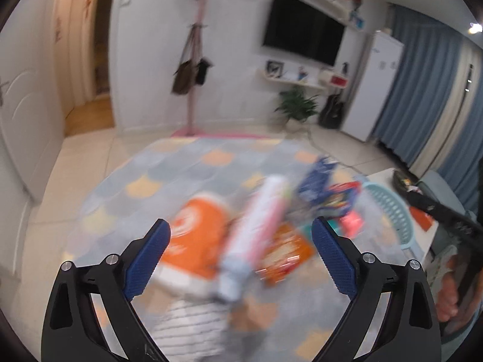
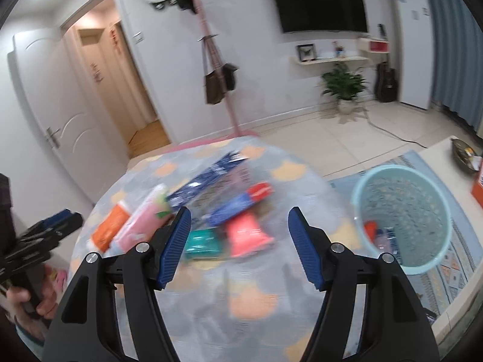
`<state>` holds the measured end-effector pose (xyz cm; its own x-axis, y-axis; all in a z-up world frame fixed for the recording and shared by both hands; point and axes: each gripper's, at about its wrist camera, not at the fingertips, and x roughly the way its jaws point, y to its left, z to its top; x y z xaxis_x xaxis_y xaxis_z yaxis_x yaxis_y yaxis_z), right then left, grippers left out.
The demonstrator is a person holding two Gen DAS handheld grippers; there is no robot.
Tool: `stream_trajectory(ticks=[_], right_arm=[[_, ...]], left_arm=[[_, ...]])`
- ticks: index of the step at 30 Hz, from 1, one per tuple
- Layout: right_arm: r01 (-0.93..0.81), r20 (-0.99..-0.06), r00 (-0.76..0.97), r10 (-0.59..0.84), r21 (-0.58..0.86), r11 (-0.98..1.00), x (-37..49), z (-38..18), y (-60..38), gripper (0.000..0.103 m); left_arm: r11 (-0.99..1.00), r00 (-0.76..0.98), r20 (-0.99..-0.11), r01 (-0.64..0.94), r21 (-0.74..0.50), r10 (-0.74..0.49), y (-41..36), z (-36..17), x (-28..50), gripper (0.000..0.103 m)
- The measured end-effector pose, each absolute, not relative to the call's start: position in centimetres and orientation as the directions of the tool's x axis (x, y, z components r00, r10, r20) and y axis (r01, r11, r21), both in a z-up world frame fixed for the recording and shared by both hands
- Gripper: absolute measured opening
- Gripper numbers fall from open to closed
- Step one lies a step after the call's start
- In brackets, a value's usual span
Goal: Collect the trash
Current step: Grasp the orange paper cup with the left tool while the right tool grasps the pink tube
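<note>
Both views blurred. Left gripper point(image 1: 241, 229) spread wide with nothing between its blue pads, hanging above the trash on a round table point(image 1: 120, 181) with a cat-pattern cloth. Right gripper point(image 2: 238, 220) also released, jaws apart and empty, over the same table. The trash lies in a loose cluster: an orange packet point(image 1: 196, 235) on the left, touching a long pink tube point(image 1: 259, 220) that lies diagonally across it, an orange snack wrapper point(image 1: 286, 253) just beside the tube, a dark blue wrapper point(image 2: 208, 178) farther back, a red-and-blue packet point(image 2: 241, 202), a pink pouch point(image 2: 247, 235) and a teal packet point(image 2: 202, 241) nearer the right gripper. A light blue basket point(image 2: 434, 256) stands on the floor rug right of the table, a few wrappers already at its bottom. In the right wrist view, the left gripper shows at the far left, held by a hand point(image 2: 27, 301).
</note>
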<state>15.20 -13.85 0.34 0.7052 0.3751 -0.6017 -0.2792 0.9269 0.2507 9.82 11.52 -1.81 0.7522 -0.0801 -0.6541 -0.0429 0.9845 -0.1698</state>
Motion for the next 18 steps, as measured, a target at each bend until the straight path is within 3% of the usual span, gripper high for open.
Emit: stream_trajectory(ticks=[9,16,18], right_arm=[[-0.379,-0.645,0.62,0.448,0.254,0.89,15.2,-0.9,-5.5,0.063],[-0.389,-0.681,0.545,0.489,0.311,0.867,16.5,-2.2,-1.7,0.063],[-0.385,-0.689,0.522,0.502,0.335,0.86,17.0,-2.7,-1.0,0.063]], left_arm=[[0.951,0.649,-0.723,0.003,-0.309,-0.237,15.9,-6.7,12.3,0.092],[0.963,0.623,-0.753,0.002,-0.269,-0.212,16.2,-8.3,13.7,0.09],[0.964,0.621,-0.758,-0.011,-0.264,-0.201,16.5,-8.5,13.7,0.083]])
